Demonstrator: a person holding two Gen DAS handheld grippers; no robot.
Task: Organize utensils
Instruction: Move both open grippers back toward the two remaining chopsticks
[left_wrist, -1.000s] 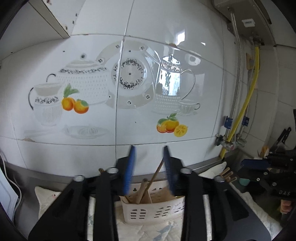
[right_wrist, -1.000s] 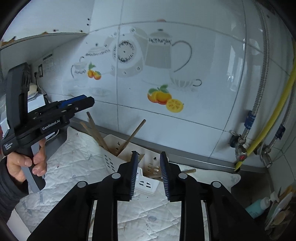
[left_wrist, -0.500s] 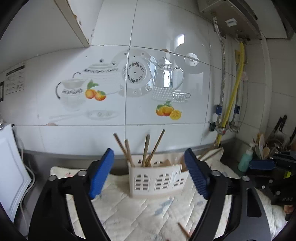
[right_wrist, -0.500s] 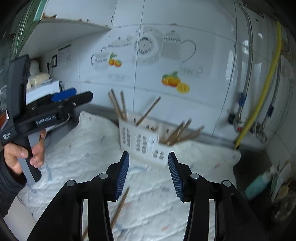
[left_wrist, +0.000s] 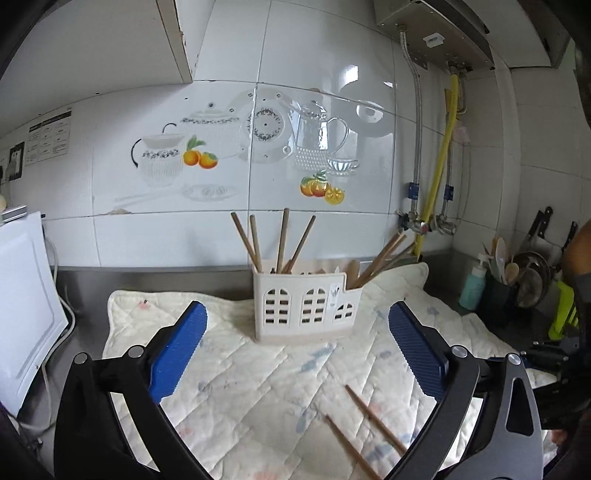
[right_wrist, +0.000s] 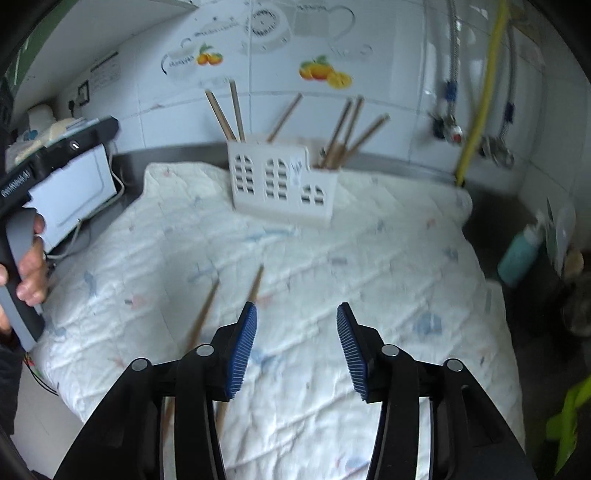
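Wooden chopsticks (left_wrist: 373, 421) lie loose on the quilted cloth (left_wrist: 258, 387) near the counter's front edge, while the left claw (left_wrist: 295, 354) and right claw (right_wrist: 295, 347), both just opening, gape empty.

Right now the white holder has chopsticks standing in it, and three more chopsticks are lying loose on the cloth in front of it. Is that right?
Almost. The white holder does have chopsticks standing in it, but only two chopsticks lie loose on the cloth in front of it, not three. The left wrist view shows the pair clearly, and the right wrist view shows the same two.
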